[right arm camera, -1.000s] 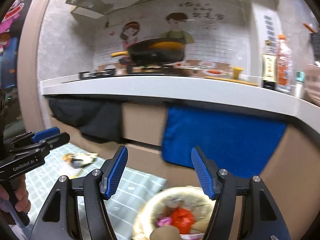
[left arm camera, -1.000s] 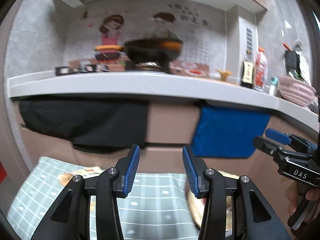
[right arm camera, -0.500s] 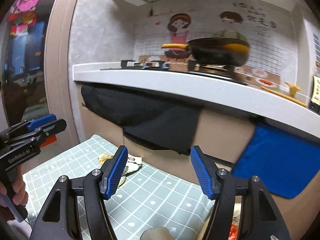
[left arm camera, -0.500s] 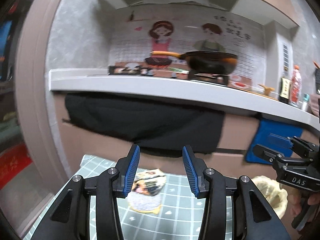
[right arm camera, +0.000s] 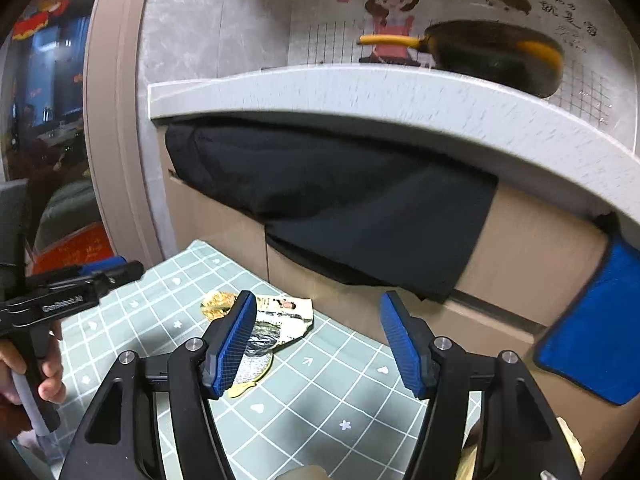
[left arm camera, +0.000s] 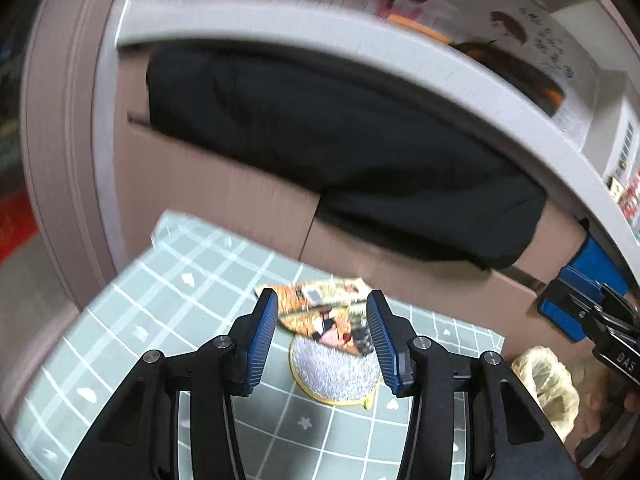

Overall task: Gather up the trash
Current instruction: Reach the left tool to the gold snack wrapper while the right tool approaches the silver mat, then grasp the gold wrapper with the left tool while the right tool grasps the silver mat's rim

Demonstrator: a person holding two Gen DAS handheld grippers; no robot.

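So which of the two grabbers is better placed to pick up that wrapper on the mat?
Probably the left gripper: the wrapper sits framed between its open fingers. From the right gripper, also open, the same wrapper lies off to its left, partly behind one finger.

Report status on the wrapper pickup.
Left hand-held gripper open, lined up over snack wrapper. Right hand-held gripper open, empty. Nothing blocking.

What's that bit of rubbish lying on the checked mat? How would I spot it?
Find the grey countertop with the black cloth hanging beneath it. On the pale green checked mat below lies a torn, colourful printed snack wrapper with a silver foil inside, the only litter there, framed between the open left gripper.
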